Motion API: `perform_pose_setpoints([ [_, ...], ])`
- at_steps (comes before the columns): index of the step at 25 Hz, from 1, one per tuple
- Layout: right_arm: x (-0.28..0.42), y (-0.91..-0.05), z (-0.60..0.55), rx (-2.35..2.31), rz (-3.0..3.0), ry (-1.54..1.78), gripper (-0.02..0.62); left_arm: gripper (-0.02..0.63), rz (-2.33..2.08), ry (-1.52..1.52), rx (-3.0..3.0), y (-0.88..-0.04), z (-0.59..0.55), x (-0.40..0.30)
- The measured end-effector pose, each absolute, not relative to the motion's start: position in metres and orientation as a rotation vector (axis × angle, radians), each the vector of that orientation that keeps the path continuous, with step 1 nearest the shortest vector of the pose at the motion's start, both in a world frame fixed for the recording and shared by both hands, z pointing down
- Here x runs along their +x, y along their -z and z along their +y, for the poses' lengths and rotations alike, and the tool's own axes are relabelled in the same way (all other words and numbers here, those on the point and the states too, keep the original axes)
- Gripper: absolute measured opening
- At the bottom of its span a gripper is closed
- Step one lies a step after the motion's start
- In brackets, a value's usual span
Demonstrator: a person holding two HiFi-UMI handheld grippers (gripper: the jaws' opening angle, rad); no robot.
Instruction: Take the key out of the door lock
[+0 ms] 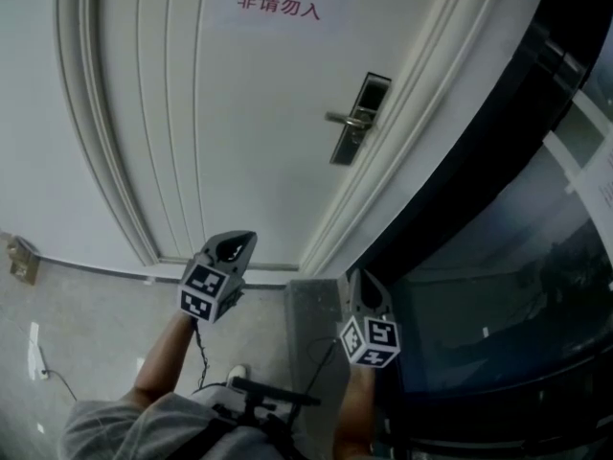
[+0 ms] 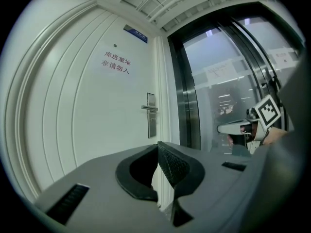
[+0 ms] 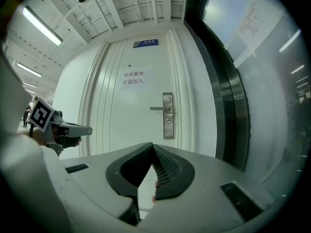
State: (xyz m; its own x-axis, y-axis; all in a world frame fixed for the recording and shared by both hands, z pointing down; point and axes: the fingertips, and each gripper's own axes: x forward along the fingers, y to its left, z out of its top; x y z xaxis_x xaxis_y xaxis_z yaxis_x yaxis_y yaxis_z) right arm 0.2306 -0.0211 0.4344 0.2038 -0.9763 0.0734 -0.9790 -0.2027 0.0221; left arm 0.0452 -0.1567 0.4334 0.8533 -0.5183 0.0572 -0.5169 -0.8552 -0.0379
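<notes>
**Status.** The left tool (image 2: pixel 158 147) and the right tool (image 3: pixel 152 147) are both closed, tips meeting, with nothing between the jaws. Both are held low and well apart from the door (image 1: pixel 239 113). The lock plate (image 3: pixel 167 115) sits at the door's right edge. The lever handle (image 3: pixel 158 108) projects to the left near its top, and the keyhole (image 3: pixel 168 121) lies just below the lever. The key is too small to resolve at this range; going by the task, it should be seated at that keyhole.

**Hazards from this position.**
1. Closed jaws at contact. If either tool reaches the lock without opening first, the tips will probably strike the key head instead of straddling it. That may push the key askew.
2. Handle interference. The lever lies just above the keyhole, so an approach from above or from the left risks hitting it or gripping it instead of the key.
3. Oblique pull. A key likely comes free only along its own axis and in its insertion orientation. Pulling at an angle, or with the key turned, may jam it or slip the jaws off.
4. Weak grip. A thin metal key head offers little contact area, and a partial pinch may drop it on the floor (image 1: pixel 96 305).
5. Side clearance. The glass wall (image 1: pixel 498 286) is near the right tool, and a wide swing could strike it.
</notes>
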Motion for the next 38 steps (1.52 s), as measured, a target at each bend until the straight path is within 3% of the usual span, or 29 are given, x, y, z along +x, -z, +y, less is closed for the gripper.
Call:
perform_pose_setpoints([
  [28, 0.266, -0.426, -0.14, 2.403, -1.919, -0.029, 0.008, 0.008, 0.869, 0.096, -3.003, -0.435, -0.28, 0.067],
  [38, 0.307, -0.425, -0.185, 2.39, -1.952, -0.03, 0.008, 0.008, 0.892, 0.091, -2.989, -0.429, -0.32, 0.106],
])
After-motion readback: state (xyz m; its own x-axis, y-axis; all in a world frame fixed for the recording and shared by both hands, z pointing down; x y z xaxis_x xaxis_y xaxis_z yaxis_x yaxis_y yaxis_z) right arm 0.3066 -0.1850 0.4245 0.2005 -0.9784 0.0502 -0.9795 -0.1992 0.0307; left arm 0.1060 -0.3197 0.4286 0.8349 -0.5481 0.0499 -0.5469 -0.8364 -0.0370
